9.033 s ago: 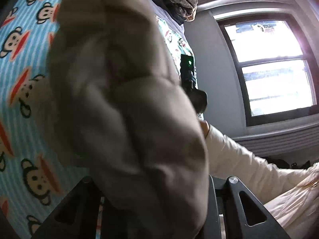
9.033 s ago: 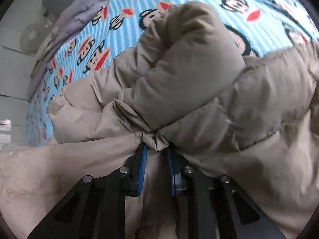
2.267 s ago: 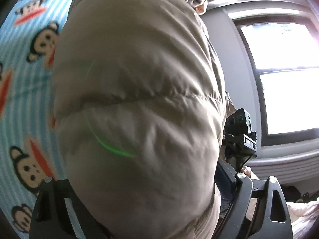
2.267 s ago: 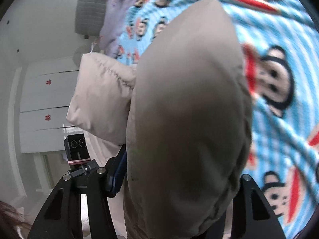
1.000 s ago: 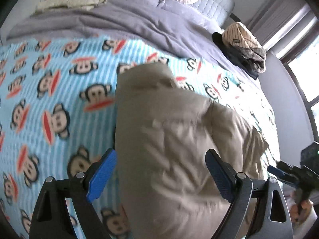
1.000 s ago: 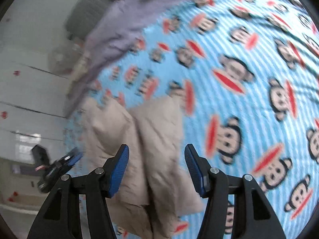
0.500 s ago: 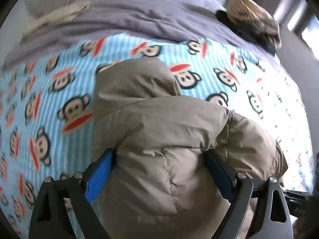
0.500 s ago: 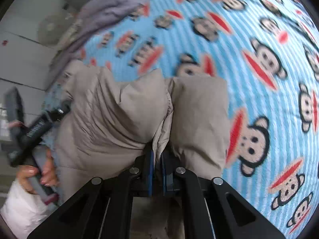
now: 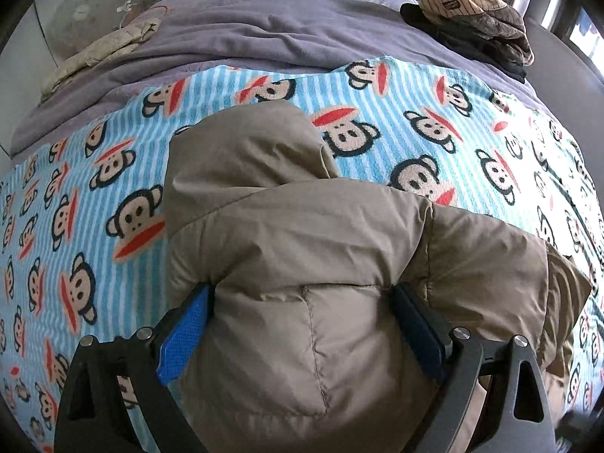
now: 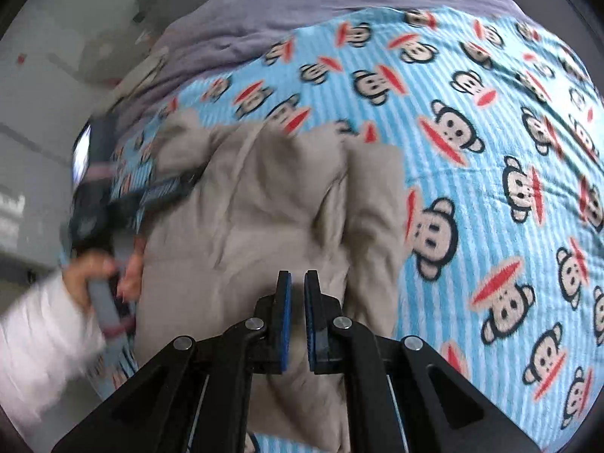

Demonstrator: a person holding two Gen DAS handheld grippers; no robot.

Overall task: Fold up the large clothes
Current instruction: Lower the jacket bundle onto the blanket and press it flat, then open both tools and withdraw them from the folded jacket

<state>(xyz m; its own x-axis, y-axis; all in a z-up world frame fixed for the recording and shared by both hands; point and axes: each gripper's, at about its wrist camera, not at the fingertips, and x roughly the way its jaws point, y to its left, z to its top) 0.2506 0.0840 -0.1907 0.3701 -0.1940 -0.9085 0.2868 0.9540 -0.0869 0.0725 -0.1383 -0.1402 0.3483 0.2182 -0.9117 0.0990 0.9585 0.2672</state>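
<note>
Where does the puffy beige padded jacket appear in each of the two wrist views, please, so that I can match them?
Left wrist view: the puffy beige padded jacket fills the lower centre, bulging between the wide-spread left tongs.
Right wrist view: the jacket lies centre-left, beyond the nearly closed right tongs; whether they pinch fabric is unclear.
Shared landmark: the blue striped monkey-print blanket beneath the jacket.

Two wrist views aimed down at the bed

The puffer jacket [image 9: 302,264] is seen close from the left, farther back from the right [image 10: 264,207]; the monkey-print blanket [image 9: 75,207] [image 10: 490,151] is shared.
</note>
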